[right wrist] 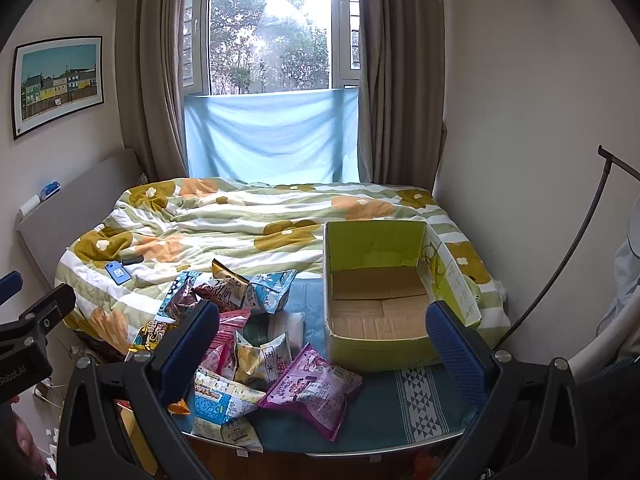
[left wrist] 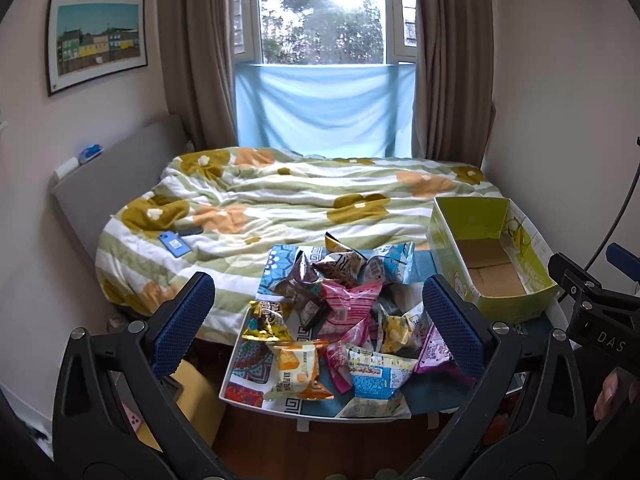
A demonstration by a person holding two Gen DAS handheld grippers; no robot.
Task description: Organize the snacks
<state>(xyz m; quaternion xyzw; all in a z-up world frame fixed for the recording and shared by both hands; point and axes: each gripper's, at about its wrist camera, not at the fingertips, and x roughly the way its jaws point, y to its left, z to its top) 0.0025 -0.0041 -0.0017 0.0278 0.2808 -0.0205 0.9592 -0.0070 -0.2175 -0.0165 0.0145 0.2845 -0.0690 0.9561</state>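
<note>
A heap of several snack packets (left wrist: 332, 320) lies on a small table (left wrist: 276, 406) covered with a patterned cloth. Among them are a purple packet (right wrist: 310, 388), a pink packet (left wrist: 348, 304), a gold packet (left wrist: 268, 322) and a blue-and-white packet (left wrist: 370, 374). To the right stands an empty green cardboard box (right wrist: 380, 292) with its top open. My left gripper (left wrist: 316, 324) hangs open above the near side of the heap, holding nothing. My right gripper (right wrist: 324, 350) is open too, over the purple packet and the box's front wall, with nothing between its fingers.
Behind the table is a bed with a flowered quilt (left wrist: 304, 196); a blue phone (left wrist: 174, 244) lies on it. A window with curtains and a blue cloth (left wrist: 324, 108) is at the back. The right gripper's body (left wrist: 592, 304) shows at the right edge of the left wrist view.
</note>
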